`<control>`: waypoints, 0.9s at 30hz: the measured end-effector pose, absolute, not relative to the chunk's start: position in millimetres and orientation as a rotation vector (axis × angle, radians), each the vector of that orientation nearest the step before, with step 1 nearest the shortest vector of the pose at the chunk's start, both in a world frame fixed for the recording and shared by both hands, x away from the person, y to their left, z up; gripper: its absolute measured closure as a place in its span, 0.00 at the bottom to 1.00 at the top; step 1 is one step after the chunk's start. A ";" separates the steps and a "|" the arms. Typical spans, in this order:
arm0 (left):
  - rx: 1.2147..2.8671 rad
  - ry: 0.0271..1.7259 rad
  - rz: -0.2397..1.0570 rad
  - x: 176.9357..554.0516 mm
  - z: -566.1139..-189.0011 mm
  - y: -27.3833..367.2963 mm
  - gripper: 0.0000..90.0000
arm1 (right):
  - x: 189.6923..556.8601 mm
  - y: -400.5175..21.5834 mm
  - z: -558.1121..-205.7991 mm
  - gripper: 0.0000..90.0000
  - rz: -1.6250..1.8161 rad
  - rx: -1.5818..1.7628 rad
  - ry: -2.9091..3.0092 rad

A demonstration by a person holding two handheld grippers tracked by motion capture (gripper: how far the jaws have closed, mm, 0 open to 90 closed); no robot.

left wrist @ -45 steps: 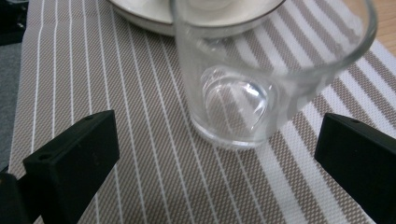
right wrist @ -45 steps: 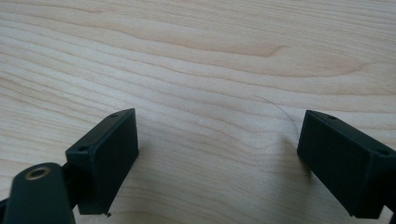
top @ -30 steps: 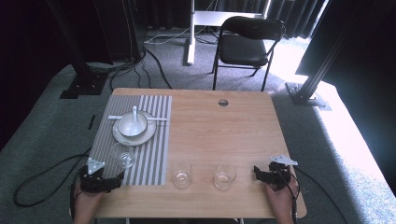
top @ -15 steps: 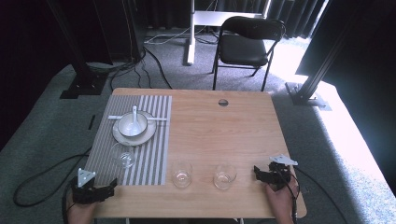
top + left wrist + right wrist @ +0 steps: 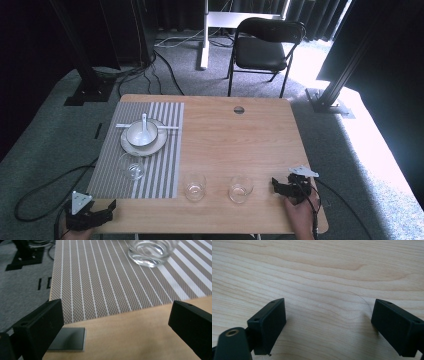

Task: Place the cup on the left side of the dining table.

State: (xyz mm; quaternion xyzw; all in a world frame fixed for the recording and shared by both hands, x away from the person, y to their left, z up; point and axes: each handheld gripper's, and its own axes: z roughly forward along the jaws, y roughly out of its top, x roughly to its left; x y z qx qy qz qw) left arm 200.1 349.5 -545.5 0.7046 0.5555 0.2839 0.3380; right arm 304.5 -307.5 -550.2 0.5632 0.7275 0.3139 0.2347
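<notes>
My left claw (image 5: 107, 207) sits at the near-left corner of the desk (image 5: 240, 135), jaws spread wide, nothing between them. In the left gripper view the jaws frame the near edge of the striped placemat (image 5: 105, 282), and the glass (image 5: 151, 252) nearest to it stands on the mat just ahead, apart from the claw. From the high view that glass (image 5: 131, 166) is on the mat's near half, in front of the plate (image 5: 145, 142), which carries a white bowl (image 5: 141, 132) with a spoon (image 5: 145, 122) in it.

My right claw (image 5: 276, 185) rests on the near-right part of the desk, jaws also wide apart and empty; the right gripper view has bare wood (image 5: 317, 272) between them. Its tips point toward the two other glasses: one (image 5: 240, 188) near the claw but apart, the second (image 5: 195, 186) farther left, just beside the mat's near-right corner. Both stand upright on bare wood.

A black chair (image 5: 262, 47) stands beyond the far edge.
</notes>
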 end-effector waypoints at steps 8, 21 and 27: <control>1.811 1.438 0.764 187.0 -550.7 362.2 0.01 | 304.5 -307.5 -550.2 0.13 0.862 1.544 1.997; 1.745 1.538 0.853 170.3 -557.5 377.4 0.01 | 304.5 -307.5 -550.2 0.13 0.862 1.546 1.996; 1.681 1.568 0.930 166.9 -556.5 378.1 0.00 | 304.6 -307.5 -550.2 0.13 0.862 1.545 1.997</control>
